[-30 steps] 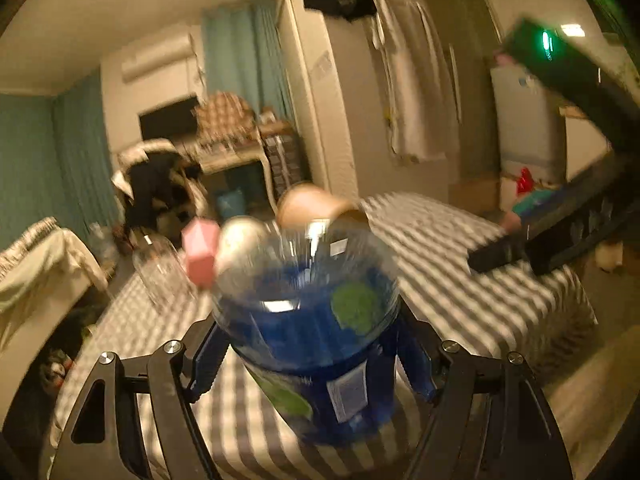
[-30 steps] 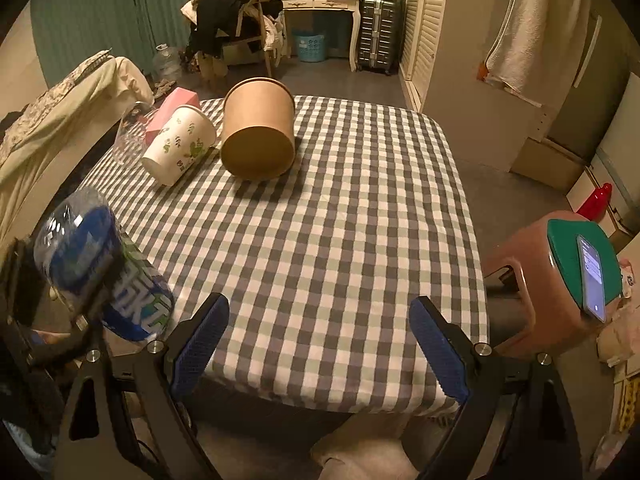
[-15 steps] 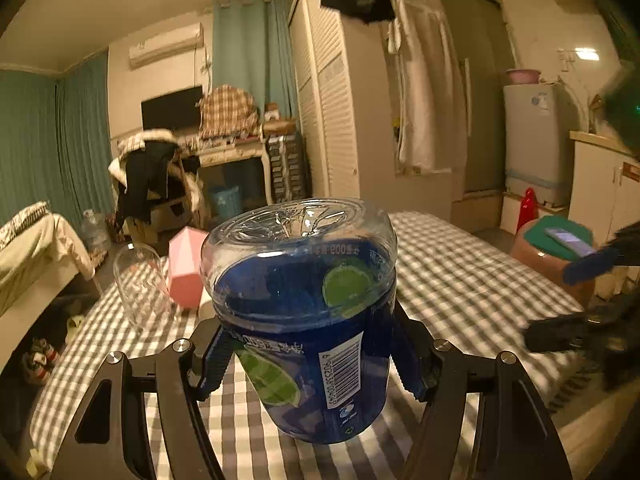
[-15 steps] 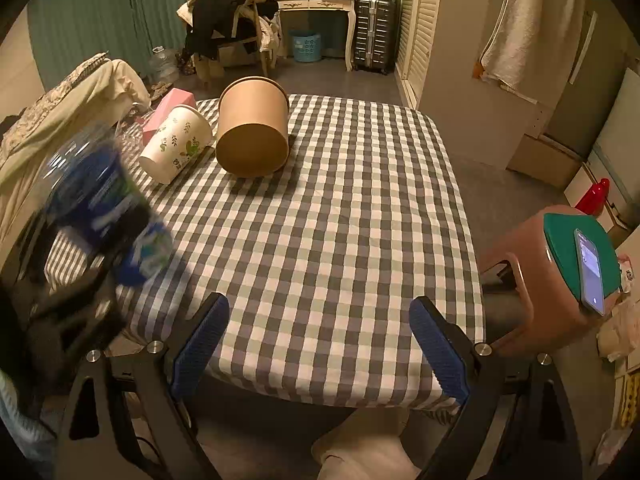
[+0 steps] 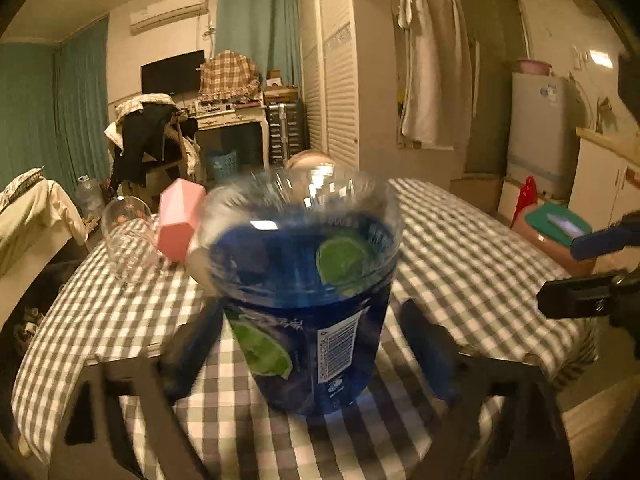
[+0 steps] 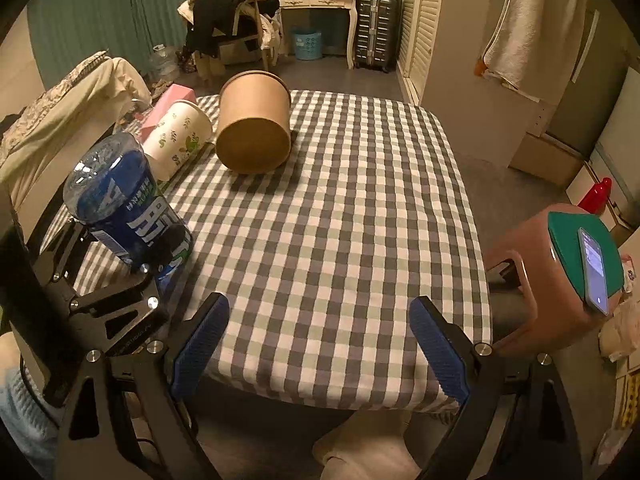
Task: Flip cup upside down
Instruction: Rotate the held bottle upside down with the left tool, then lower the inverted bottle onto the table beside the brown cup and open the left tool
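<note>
The cup (image 5: pixel 308 292) is a clear plastic one with a blue label and lime pictures. It stands upside down on the checked tablecloth (image 5: pixel 460 248), its closed base up. My left gripper (image 5: pixel 308 352) is around it, and its blurred blue pads (image 5: pixel 188 352) stand apart from the cup's sides. In the right wrist view the cup (image 6: pixel 128 208) is at the table's left front, with the left gripper below it. My right gripper (image 6: pixel 320 344) is open and empty over the table's front edge.
A brown paper tub (image 6: pixel 254 128) lies on its side at the back of the table. A white leaf-print paper cup (image 6: pixel 178 138), a pink box (image 6: pixel 170 102) and a clear glass (image 5: pixel 128 240) lie at the back left. A stool with a phone (image 6: pixel 592 268) stands at the right.
The left gripper has lowered the cup onto the tablecloth, base up, and its jaws have spread away from the cup. The right gripper has not moved.
</note>
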The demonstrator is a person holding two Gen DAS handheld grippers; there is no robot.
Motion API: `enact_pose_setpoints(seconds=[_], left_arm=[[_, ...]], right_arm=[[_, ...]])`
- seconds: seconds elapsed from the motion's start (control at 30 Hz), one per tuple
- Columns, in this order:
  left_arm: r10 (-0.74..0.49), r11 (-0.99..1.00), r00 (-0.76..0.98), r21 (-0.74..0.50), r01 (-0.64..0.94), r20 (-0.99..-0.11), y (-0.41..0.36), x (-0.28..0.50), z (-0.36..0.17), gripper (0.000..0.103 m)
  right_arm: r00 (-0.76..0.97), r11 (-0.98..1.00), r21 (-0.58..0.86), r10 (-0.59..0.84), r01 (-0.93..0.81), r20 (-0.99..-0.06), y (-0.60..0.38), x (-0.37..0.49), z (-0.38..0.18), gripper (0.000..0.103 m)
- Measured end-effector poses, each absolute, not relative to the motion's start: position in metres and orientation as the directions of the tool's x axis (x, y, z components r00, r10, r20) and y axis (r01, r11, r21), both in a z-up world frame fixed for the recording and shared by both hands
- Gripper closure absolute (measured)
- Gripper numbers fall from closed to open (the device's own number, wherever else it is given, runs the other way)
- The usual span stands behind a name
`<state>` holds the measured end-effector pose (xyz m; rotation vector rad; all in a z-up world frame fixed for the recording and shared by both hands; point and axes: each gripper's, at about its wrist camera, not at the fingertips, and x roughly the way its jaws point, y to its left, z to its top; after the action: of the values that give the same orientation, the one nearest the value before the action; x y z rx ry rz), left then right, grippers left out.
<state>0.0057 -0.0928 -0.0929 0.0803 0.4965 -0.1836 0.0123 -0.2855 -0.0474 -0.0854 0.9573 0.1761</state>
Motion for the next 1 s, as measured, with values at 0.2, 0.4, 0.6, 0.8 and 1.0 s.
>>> enact_pose_setpoints(seconds=[0.2, 0.4, 0.6, 0.8, 1.0], left_arm=[[-0.176, 0.979, 0.871, 0.012, 0.204, -0.459, -0.086, -0.020, -0.060, 0.000], [-0.144, 0.986, 0.909, 0.022, 0.166, -0.390, -0.064, -0.046, -0.004, 0.000], [-0.086, 0.996, 0.932, -0.039, 0.078, -0.351, -0.026, -0.058, 0.024, 0.000], [-0.043, 0.993, 0.930, -0.120, -0.002, -0.364, 0.008, -0.063, 0.021, 0.000], [0.005, 0.997, 0.919, -0.071, -0.036, -0.394, 0.012, -0.071, 0.000, 0.000]], right_arm=[[0.635, 0.982, 0.012, 0.132, -0.190, -0.761, -0.287, -0.002, -0.018, 0.011], [0.741, 0.982, 0.015, 0.151, -0.187, -0.654, -0.286, -0.025, 0.022, 0.011], [0.829, 0.983, 0.033, 0.171, -0.181, -0.533, -0.278, -0.045, 0.041, 0.000], [0.857, 0.978, 0.026, 0.195, -0.208, -0.477, -0.260, -0.059, 0.036, 0.000], [0.864, 0.978, 0.008, 0.187, -0.207, -0.468, -0.245, -0.061, 0.009, 0.000]])
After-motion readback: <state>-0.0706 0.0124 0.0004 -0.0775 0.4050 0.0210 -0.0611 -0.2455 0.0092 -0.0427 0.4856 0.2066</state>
